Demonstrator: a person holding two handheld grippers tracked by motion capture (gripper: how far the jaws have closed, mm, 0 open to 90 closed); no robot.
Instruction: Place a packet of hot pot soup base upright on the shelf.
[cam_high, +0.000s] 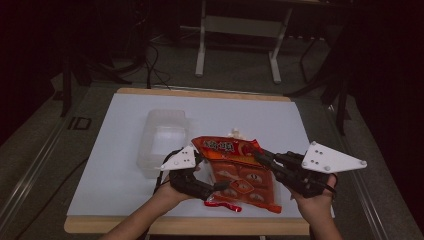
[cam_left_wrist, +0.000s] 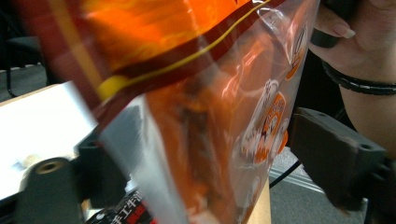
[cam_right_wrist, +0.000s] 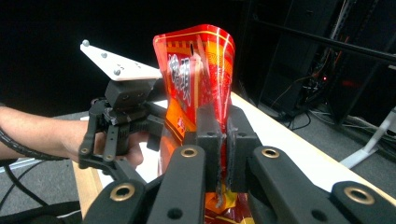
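An orange-red snack bag (cam_high: 235, 170) is held up off the white table top (cam_high: 100, 165) between both hands. My right gripper (cam_right_wrist: 223, 140) is shut on the bag's (cam_right_wrist: 196, 70) side edge, its two pads pressed together on the film. In the high view that gripper (cam_high: 265, 160) grips the bag's right side. My left gripper (cam_high: 217, 187) is at the bag's lower left. In the left gripper view the bag (cam_left_wrist: 210, 93) hangs between the fingers (cam_left_wrist: 336, 158), which stand wide apart and clear of the film. From the right gripper view, the left gripper (cam_right_wrist: 140, 126) sits just beside the bag.
A clear plastic container (cam_high: 162, 140) stands on the table left of the bag. A red torn strip (cam_high: 222, 204) lies near the front edge. Something small and pale (cam_high: 235, 133) lies behind the bag. Dark floor and a desk frame (cam_high: 240, 45) lie beyond.
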